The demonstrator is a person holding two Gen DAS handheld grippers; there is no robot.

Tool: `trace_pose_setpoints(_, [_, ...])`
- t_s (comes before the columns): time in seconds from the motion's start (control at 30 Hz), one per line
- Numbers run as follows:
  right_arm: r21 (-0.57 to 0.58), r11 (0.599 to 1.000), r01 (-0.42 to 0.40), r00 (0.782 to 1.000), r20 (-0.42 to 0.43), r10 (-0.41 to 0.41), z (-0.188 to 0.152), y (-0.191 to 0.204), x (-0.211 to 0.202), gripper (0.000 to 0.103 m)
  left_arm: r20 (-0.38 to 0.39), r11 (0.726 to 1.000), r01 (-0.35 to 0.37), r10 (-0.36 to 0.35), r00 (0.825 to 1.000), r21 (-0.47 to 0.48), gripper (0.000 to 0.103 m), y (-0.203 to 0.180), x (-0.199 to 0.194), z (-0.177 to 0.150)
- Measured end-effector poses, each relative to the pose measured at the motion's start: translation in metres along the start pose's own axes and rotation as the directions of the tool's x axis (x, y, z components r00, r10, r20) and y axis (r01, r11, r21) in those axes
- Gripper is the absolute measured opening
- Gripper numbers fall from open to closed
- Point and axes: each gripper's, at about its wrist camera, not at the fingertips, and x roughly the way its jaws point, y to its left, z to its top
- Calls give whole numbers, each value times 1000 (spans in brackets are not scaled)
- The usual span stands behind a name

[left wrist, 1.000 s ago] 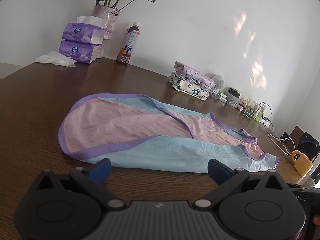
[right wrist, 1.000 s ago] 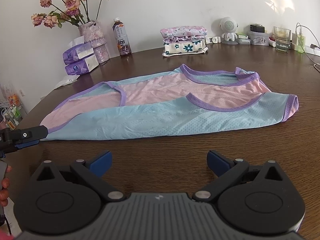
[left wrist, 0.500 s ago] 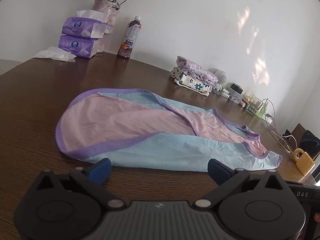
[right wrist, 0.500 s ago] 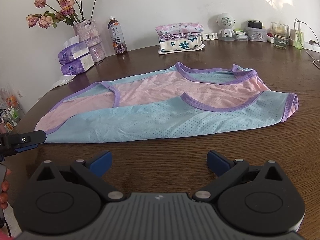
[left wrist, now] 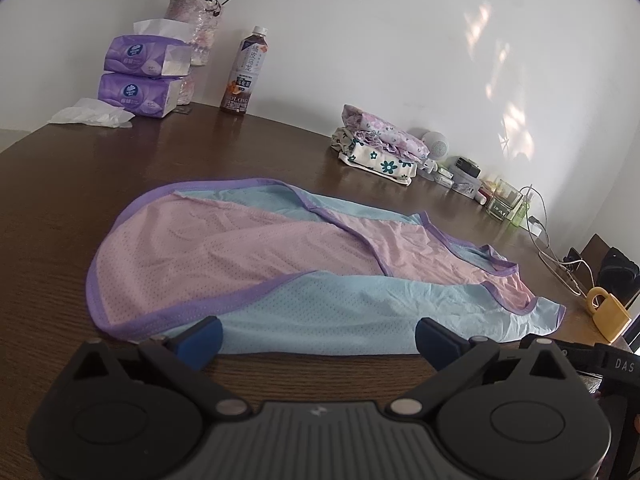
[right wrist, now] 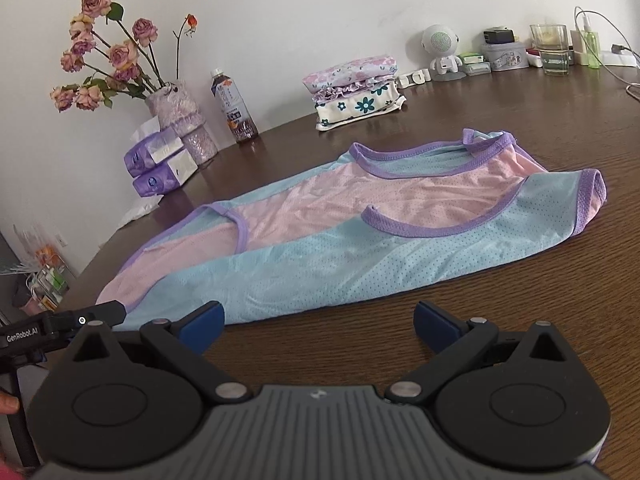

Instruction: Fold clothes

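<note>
While spread flat mid-frame on worktop (left wrist: 60, 184): pink-and-blue garment (left wrist: 280, 264) | left claw (left wrist: 318, 334) wide open, empty, blue tips at garment's near edge | right claw (right wrist: 318, 322) wide open, empty, just short of hem

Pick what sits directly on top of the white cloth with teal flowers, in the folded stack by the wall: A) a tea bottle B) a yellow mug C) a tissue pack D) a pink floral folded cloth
D: in the right wrist view the pink floral folded cloth lies on the white cloth with teal flowers, while the tea bottle and the tissue packs stand apart to the left.
</note>
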Motion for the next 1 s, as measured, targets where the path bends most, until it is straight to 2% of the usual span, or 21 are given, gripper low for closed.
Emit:
trace_pose_setpoints(0.17, [-1,999,-41,999,12,41,4,-2,1,103,4,1000,1,-1,1000,1,103,0,3,6])
trace_pose_setpoints(0.47, [-14,997,-73,997,15,73,16,-2,6,103,37,998,17,-19,999,56,103,-7,4,34])
trace_pose_setpoints(0.77, [-58,997,-59,998,0,59,39,-3,9,103,37,995,41,-45,998,96,103,-14,7,61])
trace_pose_setpoints(1.0, [-106,993,-61,997,36,65,67,-7,9,103,19,992,69,-71,997,105,103,-16,11,77])
